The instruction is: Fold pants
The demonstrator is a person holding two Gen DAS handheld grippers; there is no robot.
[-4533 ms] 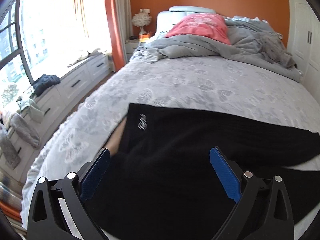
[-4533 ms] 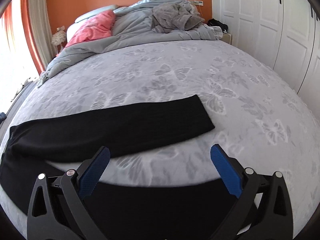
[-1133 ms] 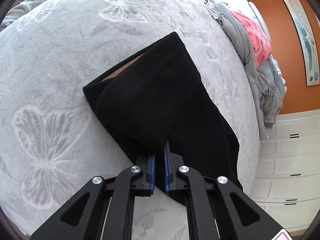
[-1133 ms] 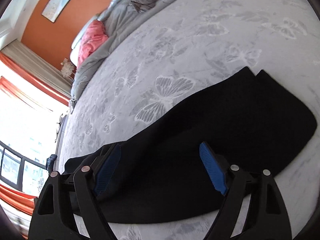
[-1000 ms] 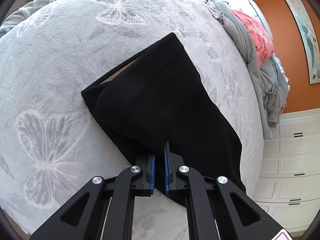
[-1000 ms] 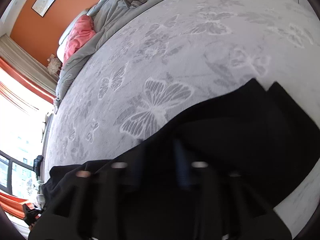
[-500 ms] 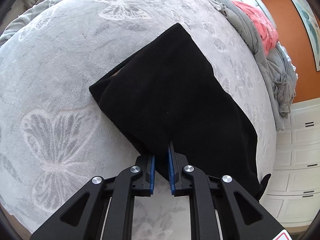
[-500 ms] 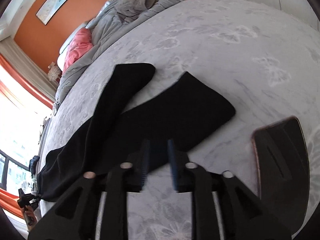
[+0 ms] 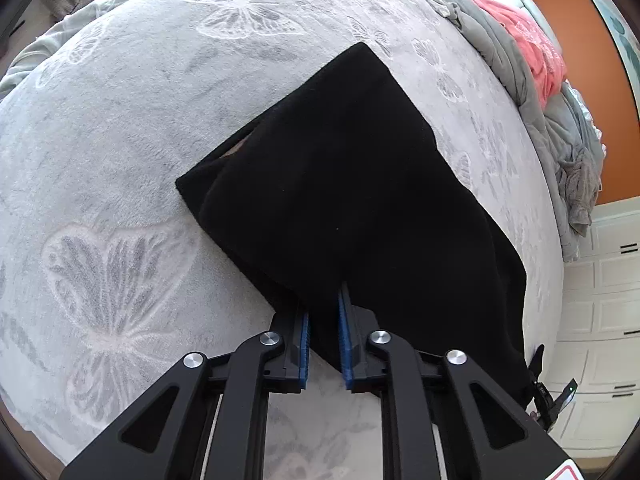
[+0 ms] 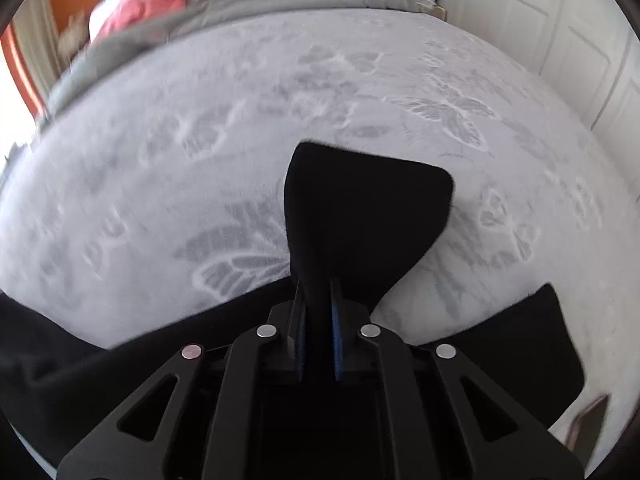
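Observation:
Black pants [image 9: 352, 184] lie on the grey butterfly-print bed [image 9: 120, 128]. In the left wrist view the waist end spreads ahead of me, and my left gripper [image 9: 323, 312] is shut on the near edge of the fabric. In the right wrist view my right gripper [image 10: 318, 304] is shut on a pant leg [image 10: 360, 216], whose cuff end stands lifted above the bed. The other leg [image 10: 532, 340] lies flat at the lower right, and more black fabric [image 10: 60, 344] runs off to the lower left.
A rumpled grey duvet [image 9: 568, 136] and a pink pillow [image 9: 524, 36] sit at the head of the bed. White wardrobe doors [image 10: 580, 40] stand to the right. A dark flat object [image 10: 588, 424] lies near the bed's right edge.
The right gripper has closed on a pant leg and lifted its cuff end up over the bed. The left gripper stays clamped on the waist edge, which shifted slightly.

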